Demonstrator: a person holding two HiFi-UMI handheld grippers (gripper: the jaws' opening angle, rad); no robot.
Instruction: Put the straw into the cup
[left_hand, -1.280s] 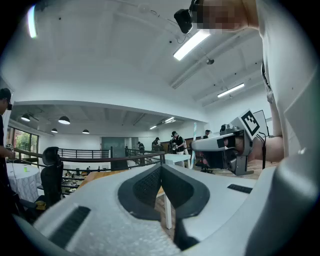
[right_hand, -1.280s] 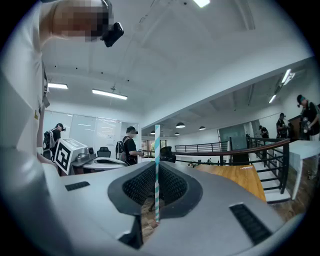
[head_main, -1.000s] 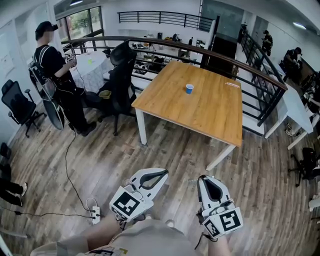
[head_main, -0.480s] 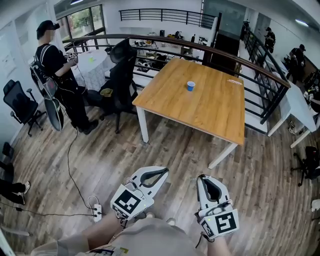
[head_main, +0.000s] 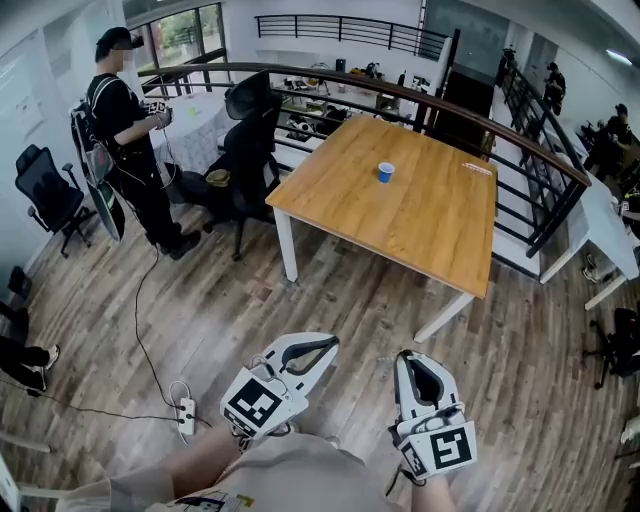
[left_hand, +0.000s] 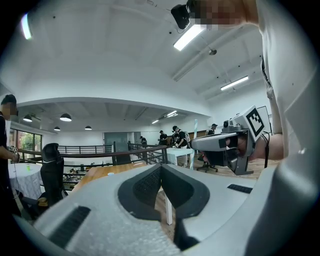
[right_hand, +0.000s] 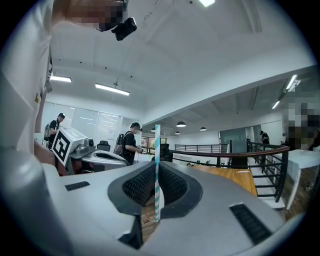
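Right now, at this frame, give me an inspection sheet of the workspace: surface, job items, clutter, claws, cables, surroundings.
Surface: wooden table, some way ahead of the claws.
Job's things: blue cup upright on the table; striped straw upright in the right claw.
Clutter: small pale item near the table's far edge, too small to identify.
Grippers: right claw shut on the striped straw; left claw shut, nothing held.
Cables: cable across the floor to a power strip.
Surroundings: office chair beside the table, curved railing behind it, person standing at left.
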